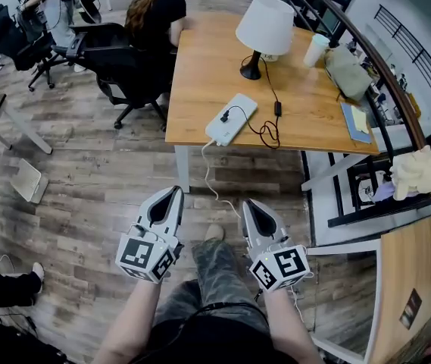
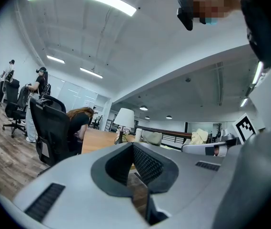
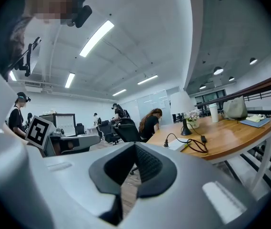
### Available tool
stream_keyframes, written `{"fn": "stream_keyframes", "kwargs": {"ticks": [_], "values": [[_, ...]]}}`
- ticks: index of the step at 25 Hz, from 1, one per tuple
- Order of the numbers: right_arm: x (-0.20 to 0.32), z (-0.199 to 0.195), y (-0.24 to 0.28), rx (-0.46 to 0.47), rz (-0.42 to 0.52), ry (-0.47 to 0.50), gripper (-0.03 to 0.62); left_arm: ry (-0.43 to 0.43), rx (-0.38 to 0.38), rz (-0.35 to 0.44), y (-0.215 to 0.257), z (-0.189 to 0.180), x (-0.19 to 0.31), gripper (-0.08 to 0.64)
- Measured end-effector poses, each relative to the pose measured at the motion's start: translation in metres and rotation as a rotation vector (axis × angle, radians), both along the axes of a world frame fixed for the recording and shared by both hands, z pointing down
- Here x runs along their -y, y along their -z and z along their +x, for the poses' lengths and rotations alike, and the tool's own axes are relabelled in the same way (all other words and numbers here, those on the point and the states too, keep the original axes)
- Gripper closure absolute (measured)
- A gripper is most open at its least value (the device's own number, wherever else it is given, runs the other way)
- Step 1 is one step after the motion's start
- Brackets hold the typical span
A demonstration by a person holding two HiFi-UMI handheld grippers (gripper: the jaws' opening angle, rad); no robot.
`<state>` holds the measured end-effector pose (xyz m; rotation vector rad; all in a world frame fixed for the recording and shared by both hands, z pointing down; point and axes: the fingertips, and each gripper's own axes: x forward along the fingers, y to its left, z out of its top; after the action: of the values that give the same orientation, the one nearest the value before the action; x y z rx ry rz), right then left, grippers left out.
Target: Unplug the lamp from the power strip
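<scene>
The counter fills the upper centre of the head view, its near edge facing an open stretch of wooden floor. A seated person in an office chair crowds its left edge, and a railing closes off the right. The lamp stands at the counter's far side. Its black plug sits in the power strip, which lies near the front edge. A white cable hangs from the strip to the floor.

At lower centre, well apart from the counter, the left hand-held gripper and the right hand-held gripper point level toward it, side by side. Each has its jaws pressed together on nothing.
</scene>
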<state>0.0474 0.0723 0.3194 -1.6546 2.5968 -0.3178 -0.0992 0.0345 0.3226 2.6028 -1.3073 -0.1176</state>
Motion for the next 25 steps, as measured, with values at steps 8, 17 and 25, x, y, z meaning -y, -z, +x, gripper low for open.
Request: {"fn": "stream_keyframes", "kwargs": {"ticks": [8,17,25], "values": [[0.061,-0.006,-0.01,0.023,-0.006,0.053,0.584,-0.004,0.02,-0.011,-0.01,0.006,0.048,0.565],[0.129,0.0,-0.032,0.017,-0.054,0.082,0.584,-0.067,0.038,-0.032,-0.024,0.038,0.11,0.565],[0.172,-0.004,-0.049,0.014,-0.082,0.124,0.584,-0.071,0.045,-0.047,-0.041,0.057,0.153,0.565]]}}
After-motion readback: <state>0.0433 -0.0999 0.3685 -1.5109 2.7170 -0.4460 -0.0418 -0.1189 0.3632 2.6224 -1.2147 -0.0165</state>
